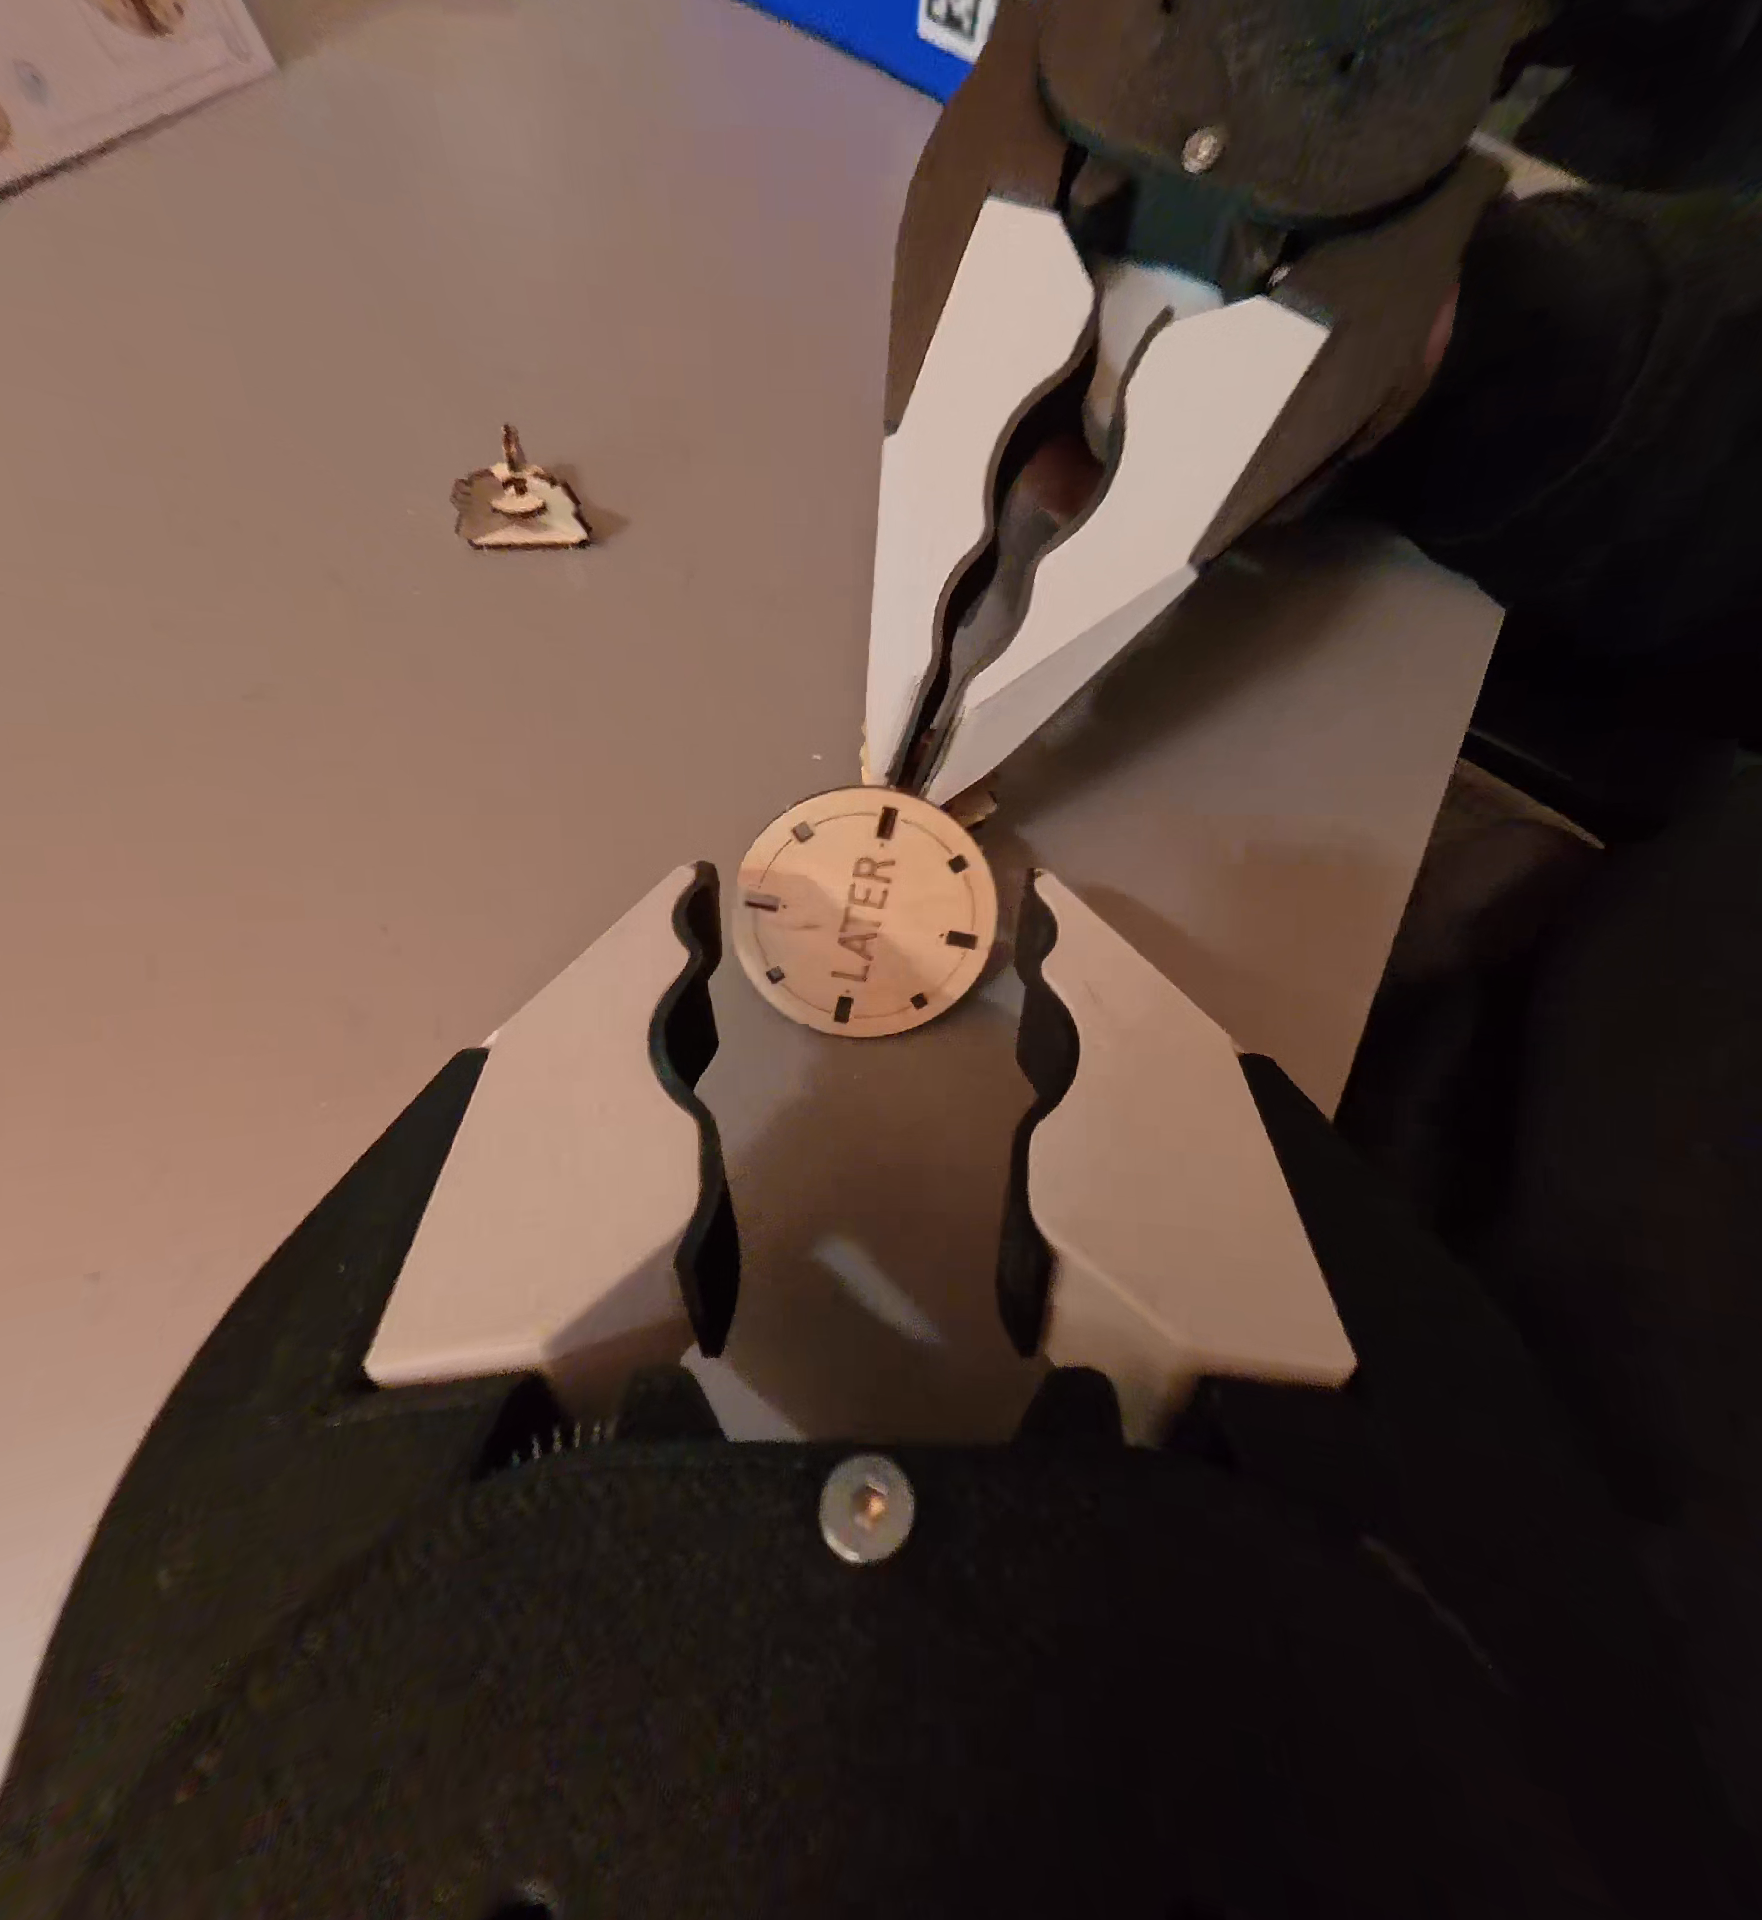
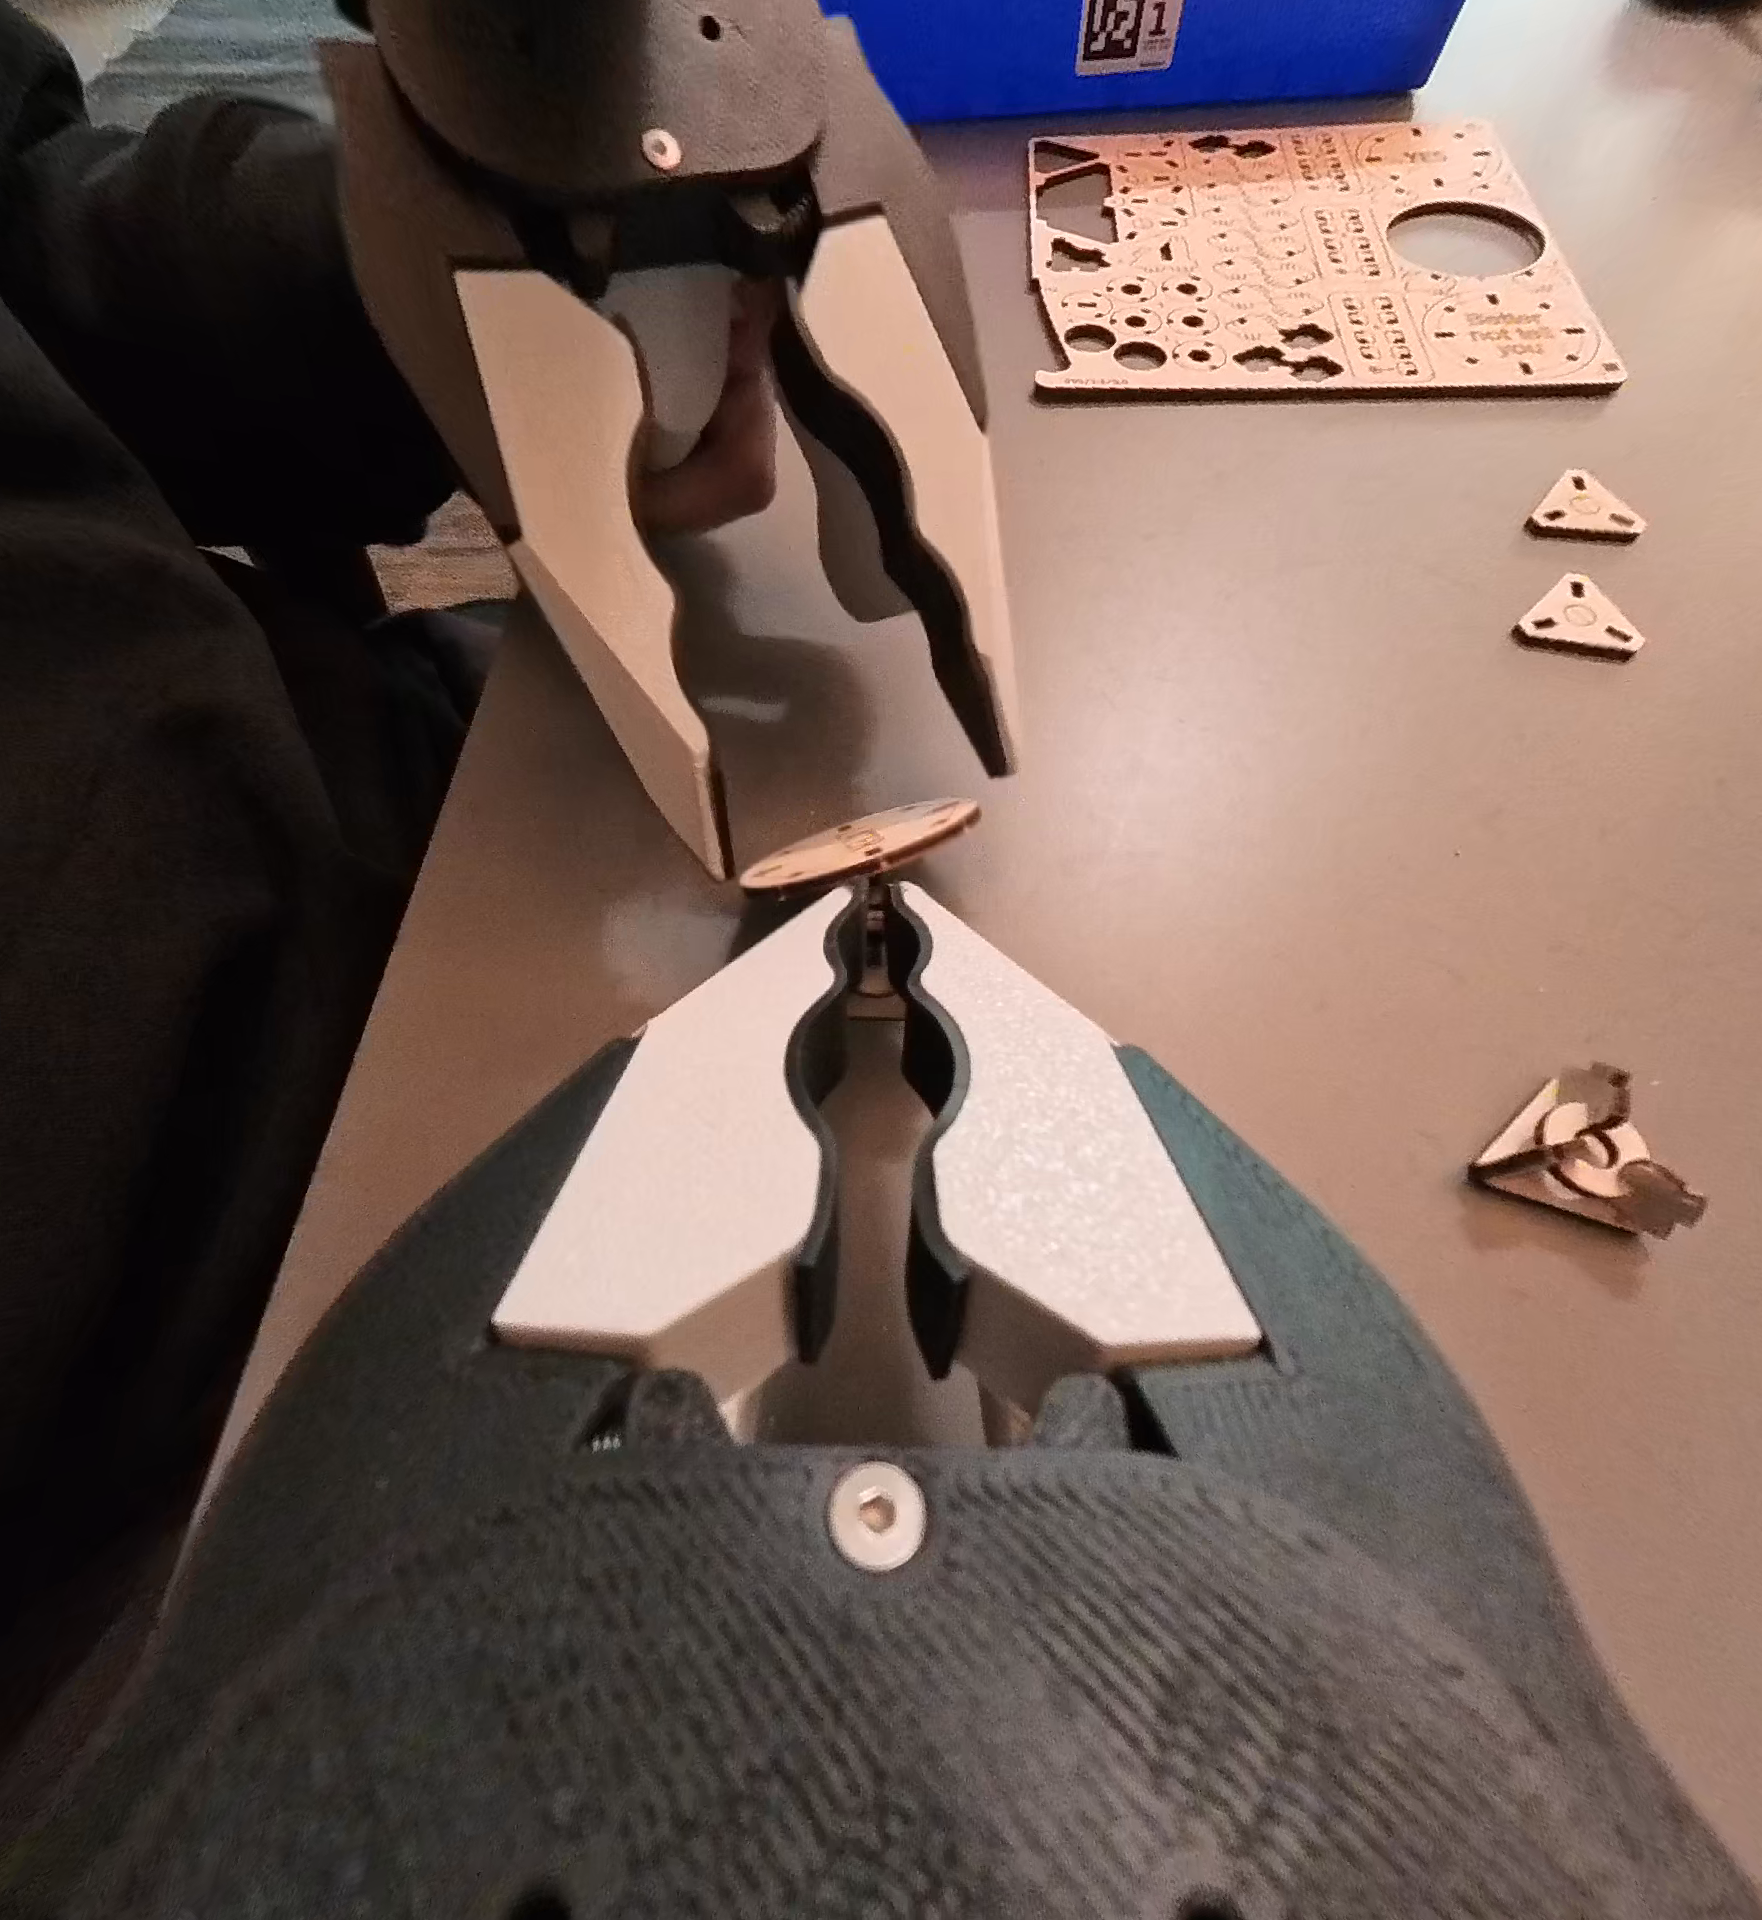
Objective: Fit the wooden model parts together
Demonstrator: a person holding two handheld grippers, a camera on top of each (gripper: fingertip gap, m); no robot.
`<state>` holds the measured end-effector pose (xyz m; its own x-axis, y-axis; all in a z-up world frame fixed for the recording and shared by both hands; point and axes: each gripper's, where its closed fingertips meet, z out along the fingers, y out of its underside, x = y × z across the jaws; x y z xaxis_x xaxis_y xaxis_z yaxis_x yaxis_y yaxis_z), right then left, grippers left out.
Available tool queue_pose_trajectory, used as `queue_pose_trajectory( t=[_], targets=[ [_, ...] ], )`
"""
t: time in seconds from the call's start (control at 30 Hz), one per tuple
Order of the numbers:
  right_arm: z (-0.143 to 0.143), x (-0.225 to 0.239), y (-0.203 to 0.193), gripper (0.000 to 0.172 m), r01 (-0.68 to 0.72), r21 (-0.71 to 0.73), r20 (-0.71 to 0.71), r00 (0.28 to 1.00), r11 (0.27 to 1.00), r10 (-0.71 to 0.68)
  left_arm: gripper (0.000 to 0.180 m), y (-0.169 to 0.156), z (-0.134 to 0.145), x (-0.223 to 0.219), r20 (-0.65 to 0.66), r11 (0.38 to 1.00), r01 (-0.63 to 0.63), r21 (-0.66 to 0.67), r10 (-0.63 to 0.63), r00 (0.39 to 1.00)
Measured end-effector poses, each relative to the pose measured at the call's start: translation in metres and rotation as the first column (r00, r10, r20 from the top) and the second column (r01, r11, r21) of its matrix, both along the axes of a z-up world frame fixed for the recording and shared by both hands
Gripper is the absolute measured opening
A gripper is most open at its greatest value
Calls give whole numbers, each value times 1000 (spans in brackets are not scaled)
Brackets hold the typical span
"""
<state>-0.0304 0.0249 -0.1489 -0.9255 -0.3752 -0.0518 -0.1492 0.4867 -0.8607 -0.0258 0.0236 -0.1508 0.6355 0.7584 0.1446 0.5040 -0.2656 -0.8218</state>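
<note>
While our right gripper (image 2: 872, 894) clamps its jaws on the stem beneath a round wooden disc (image 1: 866, 909), our left gripper (image 1: 866, 914) hangs open around that disc without touching it, above the worktop (image 1: 233, 727) edge, loose triangular wooden pieces (image 2: 1583, 504) lying apart.
</note>
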Motion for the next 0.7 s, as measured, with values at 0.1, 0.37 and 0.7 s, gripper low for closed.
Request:
queue_pose_trajectory(
  t=[0.1, 0.37, 0.7],
  targets=[
    [2, 1, -2, 1, 3, -8, 22, 1000, 1000, -3, 47, 4, 6, 6, -36, 1000, -9, 17, 9, 999],
    [6, 8, -6, 1, 4, -16, 48, 999, 1000, -3, 35, 10, 2, 8, -68, 999, -29, -46, 26, 997],
    [11, 5, -9, 1, 70, 12, 208, 976, 997, -71, 5, -3, 6, -3, -151, 980, -136, -143, 115, 982]
  ],
)
